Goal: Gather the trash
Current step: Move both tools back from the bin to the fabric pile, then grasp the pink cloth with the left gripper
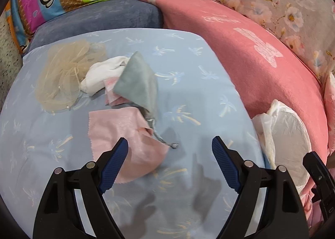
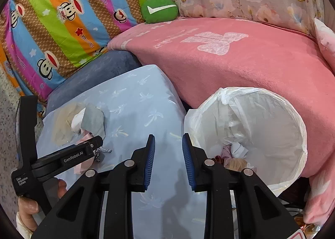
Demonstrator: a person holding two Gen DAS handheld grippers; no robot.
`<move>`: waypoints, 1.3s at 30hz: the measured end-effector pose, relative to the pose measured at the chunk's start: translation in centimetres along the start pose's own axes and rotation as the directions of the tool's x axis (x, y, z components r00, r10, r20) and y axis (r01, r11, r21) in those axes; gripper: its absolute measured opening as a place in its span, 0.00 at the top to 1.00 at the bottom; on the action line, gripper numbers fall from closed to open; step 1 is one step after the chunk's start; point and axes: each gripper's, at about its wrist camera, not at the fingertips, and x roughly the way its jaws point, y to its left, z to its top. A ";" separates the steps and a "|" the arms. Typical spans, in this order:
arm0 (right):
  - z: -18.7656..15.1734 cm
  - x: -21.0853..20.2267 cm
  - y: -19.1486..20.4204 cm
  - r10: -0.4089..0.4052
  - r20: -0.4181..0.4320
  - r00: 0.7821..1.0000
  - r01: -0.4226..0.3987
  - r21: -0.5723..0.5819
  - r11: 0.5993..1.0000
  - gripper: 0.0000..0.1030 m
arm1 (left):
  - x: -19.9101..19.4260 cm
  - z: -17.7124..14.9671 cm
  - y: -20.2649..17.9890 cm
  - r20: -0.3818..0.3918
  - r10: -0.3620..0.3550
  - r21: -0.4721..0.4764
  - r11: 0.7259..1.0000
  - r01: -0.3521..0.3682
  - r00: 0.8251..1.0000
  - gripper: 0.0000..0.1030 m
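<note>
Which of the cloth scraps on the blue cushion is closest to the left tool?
The pale pink cloth with the zigzag edge. It lies right at the left tool, while the grey pouch lies farther back.

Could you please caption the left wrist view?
Open left tongs hover over a pink cloth and grey drawstring pouch on the blue cushion.

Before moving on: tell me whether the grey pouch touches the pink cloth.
Touching. The left wrist view shows the grey pouch with its drawstring end lying across the pink cloth.

A pale blue cushion (image 1: 188, 84) is patterned with palm trees; a pink cloth (image 1: 121, 134) and a grey pouch (image 1: 136, 84) are seen on it, a pink blanket (image 1: 240, 54) beside it.
</note>
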 end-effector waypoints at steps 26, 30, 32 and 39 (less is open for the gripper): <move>-0.9 5.3 8.1 0.073 -0.112 0.991 -0.086 -0.115 0.990 0.74 | -1.0 0.5 7.5 0.006 0.034 -0.096 0.995 -0.033 0.999 0.97; -1.0 6.6 9.9 0.084 -0.134 0.987 -0.103 -0.135 0.985 0.74 | -1.1 0.6 8.6 0.002 0.024 -0.109 0.994 -0.024 1.000 0.97; -1.2 7.1 10.6 0.094 -0.149 0.984 -0.115 -0.140 0.983 0.74 | -0.9 0.4 9.1 -0.008 0.009 -0.121 0.993 -0.010 1.000 0.96; -1.6 8.1 11.6 0.079 -0.168 0.983 -0.105 -0.152 0.983 0.74 | 0.1 -0.2 9.4 -0.045 -0.064 -0.138 0.989 0.057 0.997 0.50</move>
